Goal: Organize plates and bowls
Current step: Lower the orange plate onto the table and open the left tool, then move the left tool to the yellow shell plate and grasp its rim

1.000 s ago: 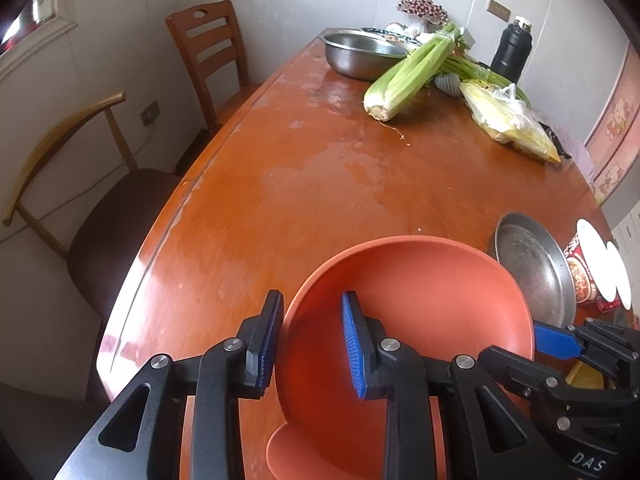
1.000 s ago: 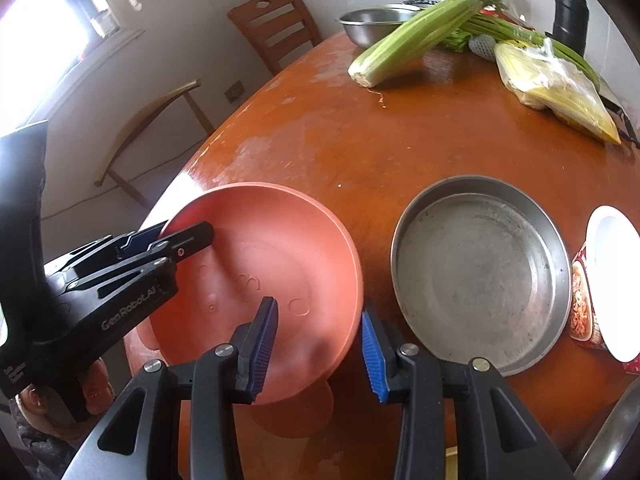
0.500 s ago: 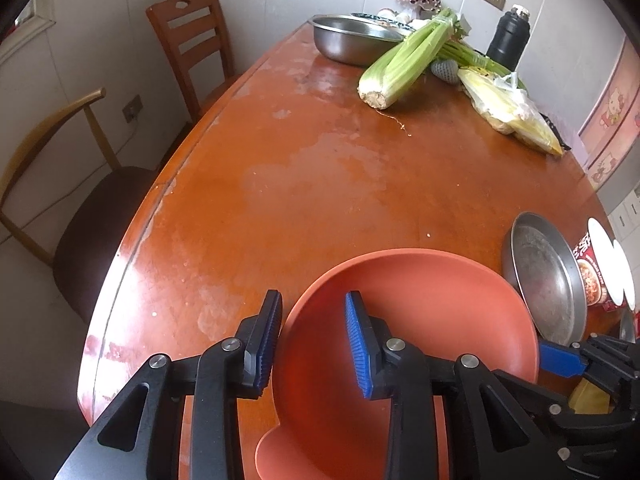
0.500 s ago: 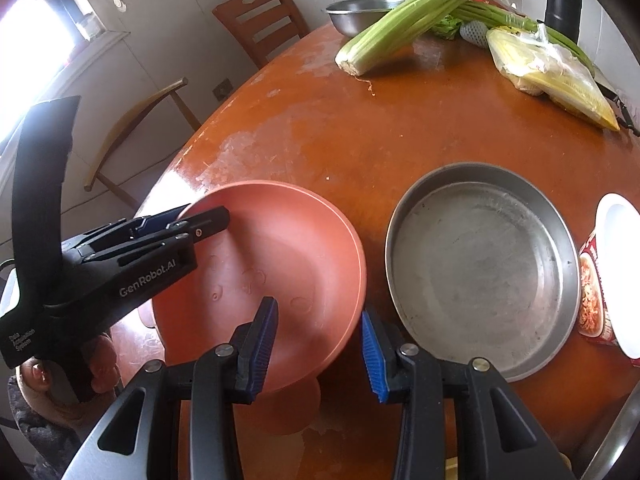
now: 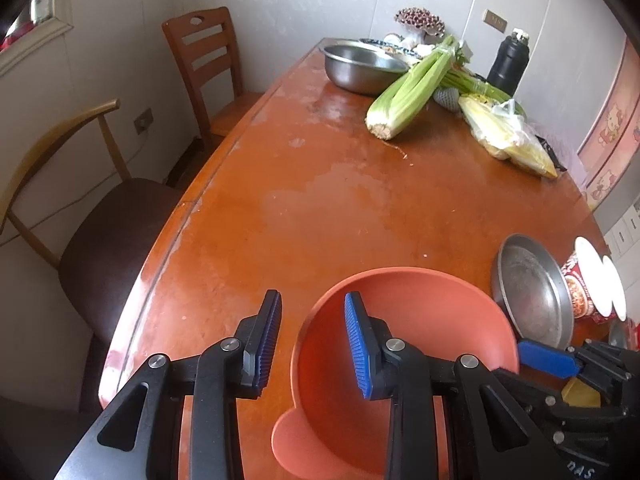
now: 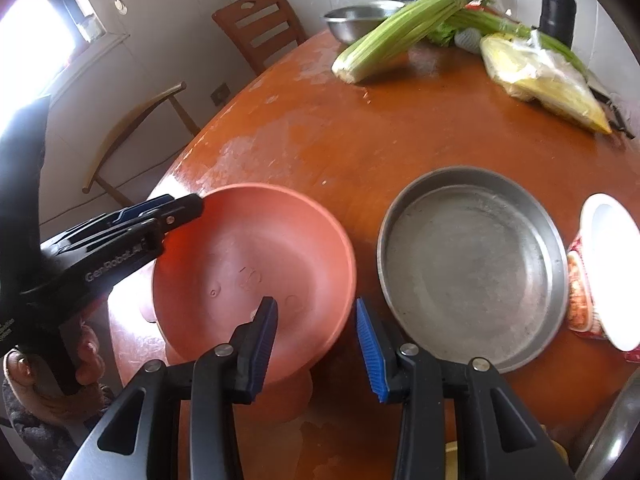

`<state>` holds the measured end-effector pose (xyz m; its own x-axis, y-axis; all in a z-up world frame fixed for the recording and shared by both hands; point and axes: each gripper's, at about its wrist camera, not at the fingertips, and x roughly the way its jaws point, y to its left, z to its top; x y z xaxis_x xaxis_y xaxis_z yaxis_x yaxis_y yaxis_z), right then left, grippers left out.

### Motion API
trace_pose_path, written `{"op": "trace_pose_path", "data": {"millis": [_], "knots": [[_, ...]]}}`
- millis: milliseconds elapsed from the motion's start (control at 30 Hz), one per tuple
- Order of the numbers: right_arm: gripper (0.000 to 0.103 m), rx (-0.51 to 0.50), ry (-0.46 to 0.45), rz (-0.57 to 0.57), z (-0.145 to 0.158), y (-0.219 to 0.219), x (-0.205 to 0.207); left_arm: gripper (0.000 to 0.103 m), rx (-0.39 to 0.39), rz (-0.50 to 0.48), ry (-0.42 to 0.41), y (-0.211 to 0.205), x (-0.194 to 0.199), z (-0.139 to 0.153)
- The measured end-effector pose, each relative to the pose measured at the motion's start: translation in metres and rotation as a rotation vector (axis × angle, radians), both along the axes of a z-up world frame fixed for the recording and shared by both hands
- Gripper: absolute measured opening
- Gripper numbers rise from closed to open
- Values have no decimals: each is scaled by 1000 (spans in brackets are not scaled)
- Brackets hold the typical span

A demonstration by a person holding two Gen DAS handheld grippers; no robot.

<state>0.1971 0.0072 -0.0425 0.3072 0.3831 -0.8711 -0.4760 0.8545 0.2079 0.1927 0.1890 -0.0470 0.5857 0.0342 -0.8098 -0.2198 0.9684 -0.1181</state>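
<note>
The left gripper [image 5: 310,340] straddles the left rim of the orange bowl [image 5: 420,320]. One blue pad stands outside the wall with bare table [image 5: 320,200] showing between pad and rim, and the other pad hangs inside the bowl. Its jaws have just been opening and are now spread, pressing on nothing. The right gripper [image 6: 316,340] is closed on the bowl's right rim, one pad inside and one outside. The bowl sits at the near edge of the table, tilted, with its reflection showing below it on the polished wood.

Just beside the bowl on the right lies a shallow metal plate [image 6: 472,272], and at the table's right edge next to it stands a red cup with a white lid [image 6: 580,300].

Only the right wrist view shows a person's hand [image 6: 88,356] wrapped round the left gripper's handle, the faint raised marks on the bowl's floor, and the plate in full. The left wrist view catches only a sliver of the plate.

Towards the far end lie a celery bunch [image 5: 408,92] and a clear bag of yellow food [image 5: 504,136], with a steel bowl [image 5: 360,68] and a black bottle [image 5: 510,62] behind them. Two chairs [image 5: 208,60] stand along the table's left edge.
</note>
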Motion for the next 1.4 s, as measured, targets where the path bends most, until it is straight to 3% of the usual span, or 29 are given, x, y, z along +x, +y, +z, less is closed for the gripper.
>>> {"op": "trace_pose_path", "data": {"millis": [267, 600, 1167, 1400], "knots": [[41, 4, -114, -38, 29, -21, -17, 36, 22, -27, -57, -24, -24, 27], [41, 49, -143, -80, 49, -58, -35, 38, 31, -123, -92, -75, -47, 48], [42, 61, -198, -184, 58, -139, -111, 43, -4, -264, -94, -140, -73, 57], [43, 49, -189, -219, 51, -166, -134, 44, 16, -294, -65, -160, -77, 45]]}}
